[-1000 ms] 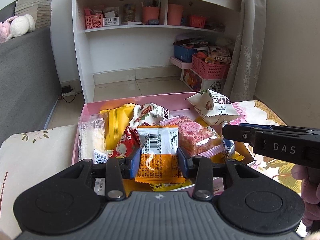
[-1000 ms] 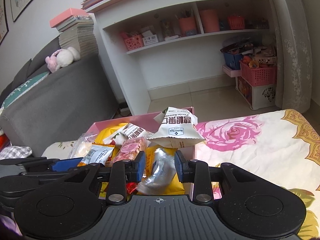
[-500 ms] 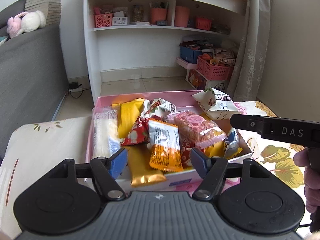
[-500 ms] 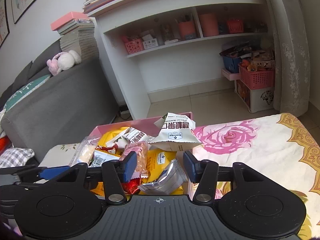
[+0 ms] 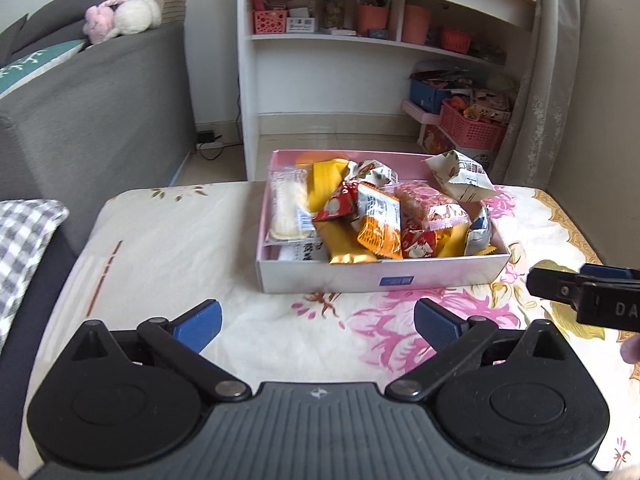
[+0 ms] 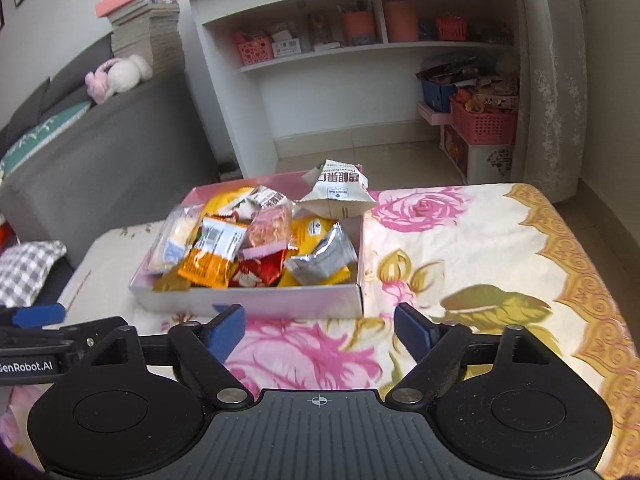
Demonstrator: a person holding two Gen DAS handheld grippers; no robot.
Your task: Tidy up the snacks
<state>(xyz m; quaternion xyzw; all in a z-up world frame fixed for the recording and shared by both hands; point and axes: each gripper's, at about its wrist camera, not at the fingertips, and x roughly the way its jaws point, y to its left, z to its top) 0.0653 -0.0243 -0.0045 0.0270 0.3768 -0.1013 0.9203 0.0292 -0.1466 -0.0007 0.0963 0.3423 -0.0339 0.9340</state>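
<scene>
My left gripper (image 5: 318,326) with jaws just opened wide and nothing between them, my right gripper (image 6: 320,328) the same, both back from the pink box (image 5: 384,276) full of snack packets (image 5: 378,220) on the flowery cloth (image 6: 460,248)

A white shelf unit (image 5: 360,60) stands against the pale wall, pink baskets (image 5: 472,130) on the tiled floor (image 5: 332,140) beside it. A grey sofa (image 5: 92,104) sits left, books (image 6: 144,28) stacked behind. A lace curtain (image 6: 548,80) hangs right, daylit.
</scene>
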